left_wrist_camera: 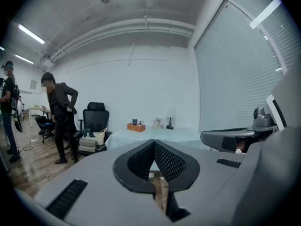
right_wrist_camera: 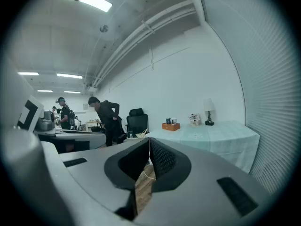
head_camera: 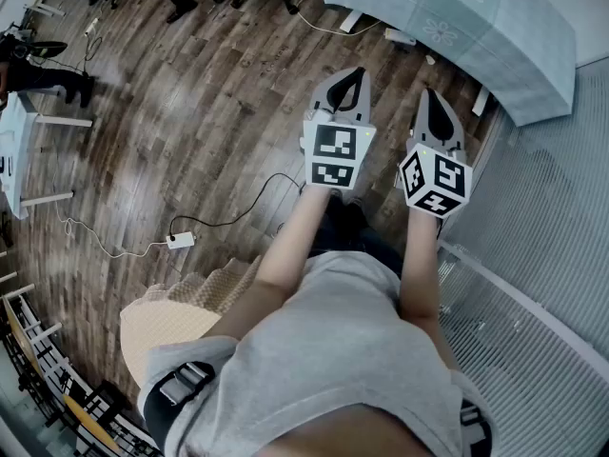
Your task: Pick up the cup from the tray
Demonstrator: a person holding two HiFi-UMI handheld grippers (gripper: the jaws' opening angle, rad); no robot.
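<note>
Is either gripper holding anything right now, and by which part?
Nothing is held: the left gripper and right gripper are both shut and empty.

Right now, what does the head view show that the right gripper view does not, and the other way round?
Only the head view: a white power adapter lying on the floor, and the holder's arms and grey shirt. Only the right gripper view: a wooden tray with small cups on it, a lamp, a black office chair and a person in dark clothes. Both: the right tool, closed with nothing in it, the table with a pale cloth, the window blinds and the wooden floor.
</note>
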